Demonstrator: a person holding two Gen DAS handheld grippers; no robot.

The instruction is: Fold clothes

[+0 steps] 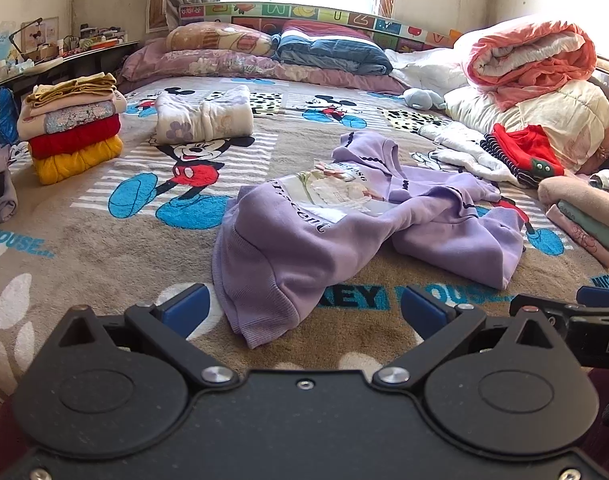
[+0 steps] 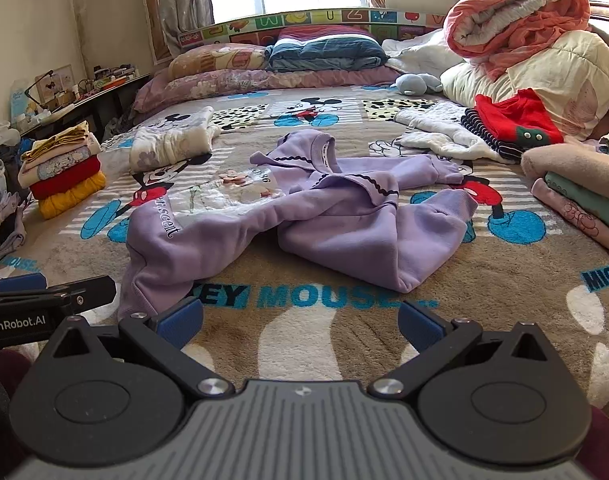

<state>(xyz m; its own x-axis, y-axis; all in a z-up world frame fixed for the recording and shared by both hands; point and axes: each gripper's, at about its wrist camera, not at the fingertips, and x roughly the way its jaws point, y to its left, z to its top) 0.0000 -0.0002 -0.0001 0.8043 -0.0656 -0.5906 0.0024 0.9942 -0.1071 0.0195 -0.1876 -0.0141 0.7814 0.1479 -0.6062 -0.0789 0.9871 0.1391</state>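
Both left gripper (image 1: 304,308) and right gripper (image 2: 300,320) jaws wide open, empty; crumpled purple sweatshirt (image 1: 344,224) lies just ahead on the bed (image 1: 104,240), risk: pinching bunched layers or the blanket underneath.

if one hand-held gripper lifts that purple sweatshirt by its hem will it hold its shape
Probably not: the purple sweatshirt lies crumpled with draped sleeves, so it would likely sag. Its thick, fleecy look suggests some weight. The ribbed hem should pinch without slipping.

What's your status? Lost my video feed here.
Left gripper and right gripper open, empty. Purple sweatshirt crumpled, unfolded on the bed. Nothing blocking it.
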